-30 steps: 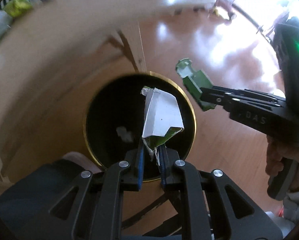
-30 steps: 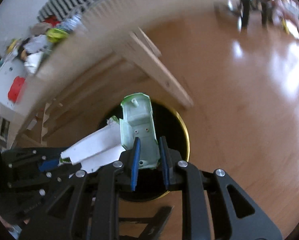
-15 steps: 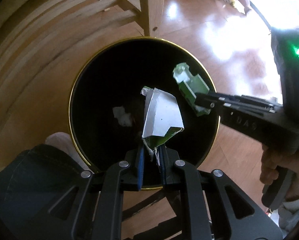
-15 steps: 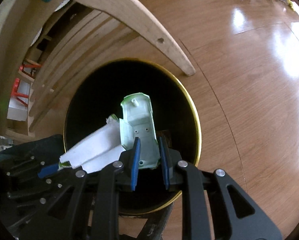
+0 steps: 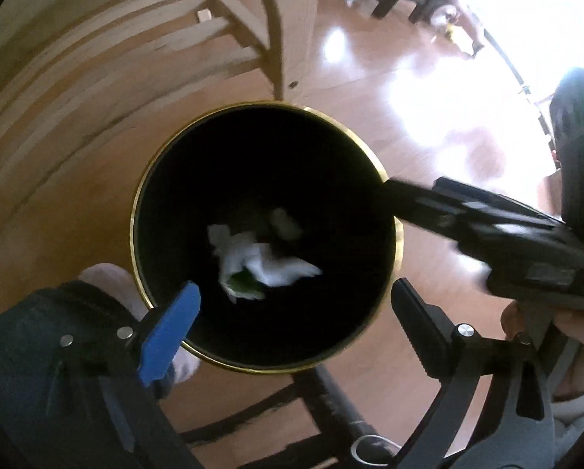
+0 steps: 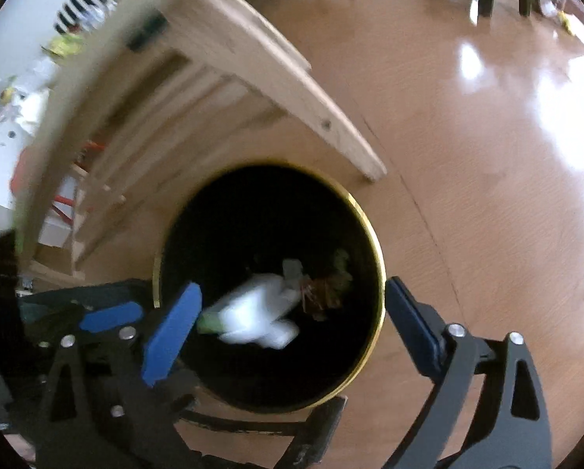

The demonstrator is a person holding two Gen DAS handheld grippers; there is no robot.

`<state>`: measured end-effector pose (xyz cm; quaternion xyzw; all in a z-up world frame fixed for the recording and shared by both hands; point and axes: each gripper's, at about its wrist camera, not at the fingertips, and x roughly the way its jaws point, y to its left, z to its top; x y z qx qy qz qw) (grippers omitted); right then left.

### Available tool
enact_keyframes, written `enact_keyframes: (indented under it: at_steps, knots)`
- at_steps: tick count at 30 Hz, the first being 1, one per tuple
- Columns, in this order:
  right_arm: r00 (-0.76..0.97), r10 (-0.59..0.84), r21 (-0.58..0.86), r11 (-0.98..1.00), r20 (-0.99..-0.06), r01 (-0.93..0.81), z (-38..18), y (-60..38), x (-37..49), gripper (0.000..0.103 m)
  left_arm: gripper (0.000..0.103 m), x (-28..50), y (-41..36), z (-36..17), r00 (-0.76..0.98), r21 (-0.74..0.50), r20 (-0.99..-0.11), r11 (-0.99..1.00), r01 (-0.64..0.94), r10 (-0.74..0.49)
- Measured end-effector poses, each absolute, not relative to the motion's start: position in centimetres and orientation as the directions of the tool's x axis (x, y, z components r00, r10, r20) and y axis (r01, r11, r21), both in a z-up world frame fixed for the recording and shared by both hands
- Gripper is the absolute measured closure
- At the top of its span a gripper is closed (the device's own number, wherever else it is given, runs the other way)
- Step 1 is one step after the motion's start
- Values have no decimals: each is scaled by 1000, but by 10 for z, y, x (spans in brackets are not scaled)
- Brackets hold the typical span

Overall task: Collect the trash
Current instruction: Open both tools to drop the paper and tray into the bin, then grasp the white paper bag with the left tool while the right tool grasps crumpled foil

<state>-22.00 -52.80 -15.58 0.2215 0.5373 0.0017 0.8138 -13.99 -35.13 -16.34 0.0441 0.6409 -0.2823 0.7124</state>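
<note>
Now both my left gripper and right gripper are opening with nothing between them above the round black gold-rimmed bin mid-frame on glossy wooden floor, blurred white-and-green crumpled trash inside it, pale wooden table leg upper left.

**Surfaces and finishes**

Glossy wood floor, smooth, throwing bright glare. Pale bare wood table leg, matt, grain showing. Bin: thin shiny gold metal-looking rim, matt black inside. Crumpled white paper with a green patch, blurred. Left gripper and right gripper: matt black plastic, silvery bolts, smooth blue pads. Dark cloth trouser leg.
</note>
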Motion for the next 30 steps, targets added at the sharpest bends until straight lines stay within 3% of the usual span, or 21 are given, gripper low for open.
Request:
enact_keyframes:
  at_steps: [5,11,15,20,24,30]
  knots:
    - [606,86,287,927,-791,242,-85,-553,-242,6,7,-168,-357,-116,21,-376,-894,773,511,-448]
    - [734,54,254,953,-677,164,-21,-547,-214,6,7,-166,-340,-37,210,-311,-840,762,568,-500]
    - [727,76,206,974,-682,92,-9,-515,-171,6,7,-118,-296,6,427,-139,-821,858,495,-379]
    - [680,107,157,987,-725,12,-16,-460,-112,6,7,-41,-209,41,577,-42,-791,960,279,-202]
    - [633,127,129,991,-764,-43,-29,-425,-67,6,7,4,-171,39,568,11,-817,981,191,-101]
    - [573,121,94,993,-810,-77,-47,-390,-12,6,7,44,-141,-10,499,4,-864,990,140,-67]
